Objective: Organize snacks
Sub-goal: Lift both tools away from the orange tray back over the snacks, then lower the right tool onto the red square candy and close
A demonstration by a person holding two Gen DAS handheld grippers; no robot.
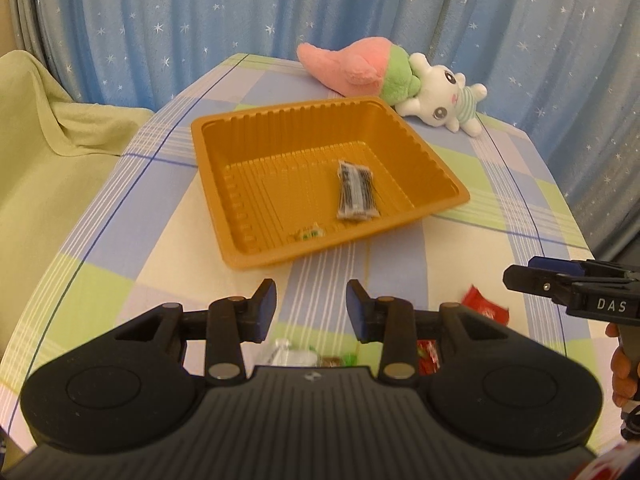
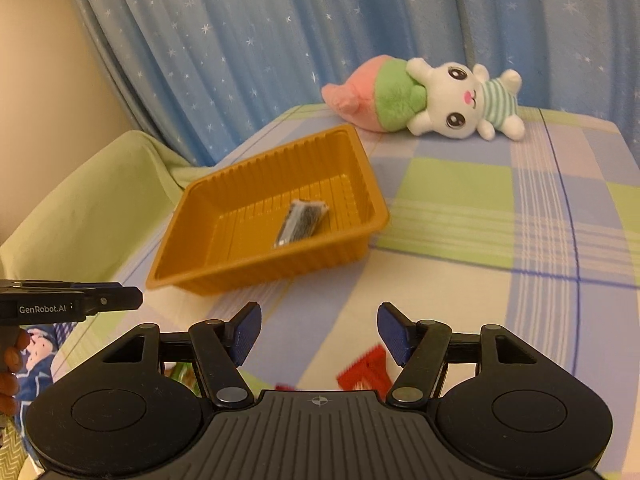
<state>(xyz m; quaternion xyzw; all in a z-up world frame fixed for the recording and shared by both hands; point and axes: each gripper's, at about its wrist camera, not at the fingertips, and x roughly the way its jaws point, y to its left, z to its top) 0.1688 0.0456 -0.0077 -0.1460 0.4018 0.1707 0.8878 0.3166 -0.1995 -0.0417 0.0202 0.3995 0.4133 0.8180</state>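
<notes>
A: Two legible markings only. Left claw body, seen from the right wrist view, reads "GenRobot.AI"; right claw body, seen from the left wrist view, reads "DAS", with the rest of the word cut off at the frame edge

B: Claw states?

A: Left claw released, blue pads apart, nothing between them. Right claw likewise released and empty, held over the desk

B: Snack locations?

A: One dark wrapped snack lies flat on the floor of the orange tray, toward its right half; print on the wrapper too blurred to read. Small green-and-yellow candy sits against the tray's near wall, detail unclear. On the desk, outside the tray: red wrapper near the right claw, partly hidden by the left claw's linkage; lettering unreadable. Clear packet and small green piece just beyond the left claw body, mostly covered by it. In the right wrist view the red wrapper has a serrated edge and its lower part is hidden behind the claw body

B: Background?

A: Plush rabbit lies on its side at the desk's far edge, apart from the tray. Blue star-print curtain behind
</notes>
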